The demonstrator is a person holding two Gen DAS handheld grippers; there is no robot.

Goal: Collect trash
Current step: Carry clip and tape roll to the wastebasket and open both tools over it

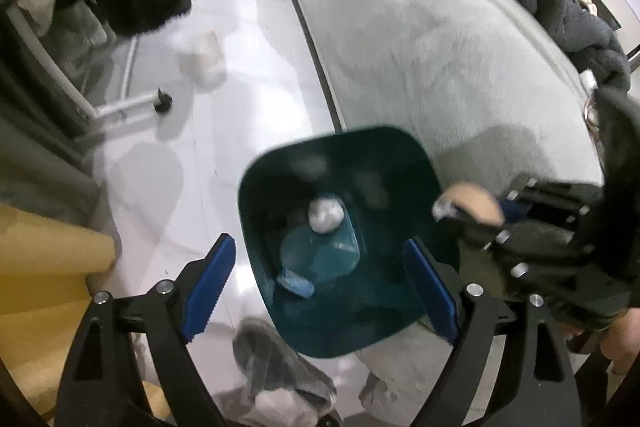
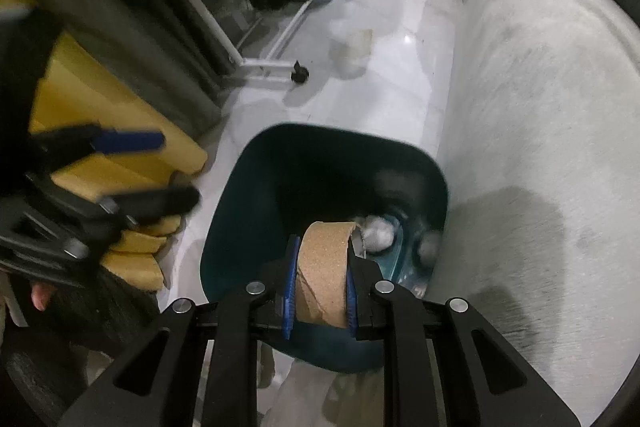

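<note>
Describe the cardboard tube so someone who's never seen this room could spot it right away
Find the long grey sofa; a dark teal bin stands on the white floor against it. Above the bin's opening, the right gripper clamps a brown cardboard tube. It's the only brown roll; the trash inside is white wads.

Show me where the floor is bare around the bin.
Bare white floor runs between the grey sofa and the clothes rack base, beyond the bin up to a pale cup. Yellow cushions crowd the bin's left; the sofa hugs its right.
</note>
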